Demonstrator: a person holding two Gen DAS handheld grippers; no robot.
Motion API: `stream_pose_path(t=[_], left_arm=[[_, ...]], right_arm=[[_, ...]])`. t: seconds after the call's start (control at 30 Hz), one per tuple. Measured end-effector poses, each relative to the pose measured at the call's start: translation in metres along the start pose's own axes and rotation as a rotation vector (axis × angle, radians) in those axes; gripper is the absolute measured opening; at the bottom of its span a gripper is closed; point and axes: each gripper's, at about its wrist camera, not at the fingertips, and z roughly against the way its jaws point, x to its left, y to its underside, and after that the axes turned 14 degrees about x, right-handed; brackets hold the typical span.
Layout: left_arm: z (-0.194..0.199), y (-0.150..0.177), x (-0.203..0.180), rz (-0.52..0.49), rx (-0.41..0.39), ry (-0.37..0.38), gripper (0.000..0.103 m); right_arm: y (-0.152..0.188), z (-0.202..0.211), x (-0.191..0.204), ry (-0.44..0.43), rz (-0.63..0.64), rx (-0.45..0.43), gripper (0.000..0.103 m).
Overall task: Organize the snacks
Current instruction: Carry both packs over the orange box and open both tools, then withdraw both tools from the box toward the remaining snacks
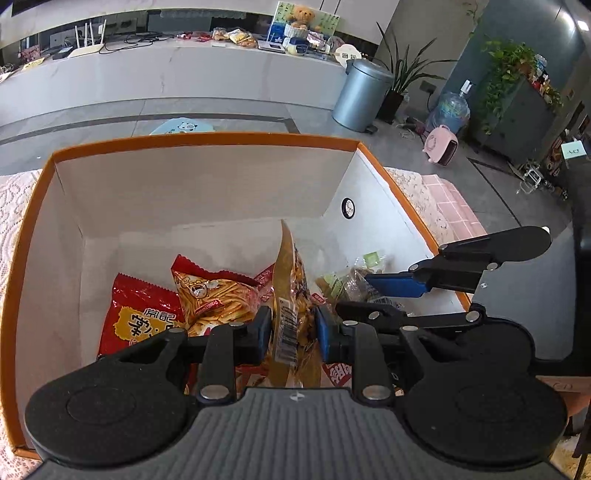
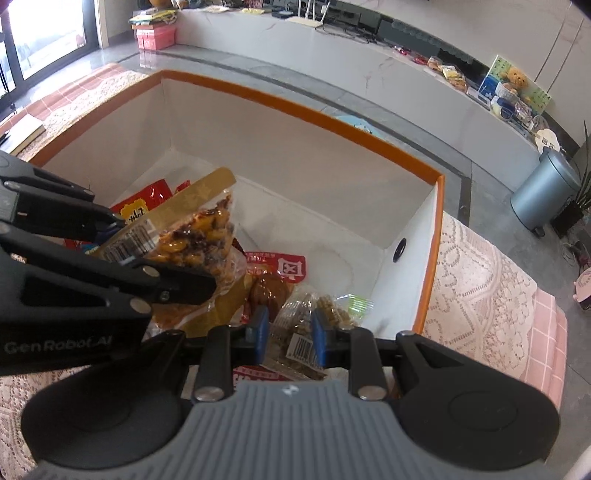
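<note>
We pinch one bag in each gripper over the box [image 1: 207, 140]: our left gripper [image 1: 291, 330] clamps the nut bag [image 1: 291, 295] by its sealed edge so it hangs upright, our right gripper [image 2: 288, 334] squeezes a clear bag [image 2: 314, 314] at four o'clock. Below lie two red packets at nine o'clock (others partly hidden)

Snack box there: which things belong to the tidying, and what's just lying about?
Job: box, gold nut packet in left gripper, clear packet in right gripper, red packets.
Lying about: bin, teddy, pink heater, water jug.
</note>
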Motion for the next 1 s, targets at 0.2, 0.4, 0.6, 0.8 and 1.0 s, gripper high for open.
stream_pose_path(t=[0.2, 0.4, 0.6, 0.8, 1.0], left_arm=[[0.011, -0.001, -0.004, -0.009, -0.013, -0.035, 0.035], [0.031, 0.007, -0.008, -0.010, -0.066, -0.027, 0.048], [0.068, 0.025, -0.018, -0.059, -0.151, -0.043, 0.060], [0.109, 0.055, -0.024, -0.079, -0.222, -0.063, 0.064], [0.145, 0.092, -0.018, -0.063, -0.287, -0.122, 0.068]], right_arm=[[0.000, 0.005, 0.003, 0.044, 0.003, 0.009, 0.026], [0.006, 0.021, 0.002, 0.058, -0.024, -0.019, 0.043], [0.019, 0.047, 0.007, 0.074, -0.073, -0.086, 0.054], [0.041, 0.077, 0.015, 0.047, -0.146, -0.158, 0.060], [0.078, 0.111, 0.025, -0.007, -0.228, -0.283, 0.067]])
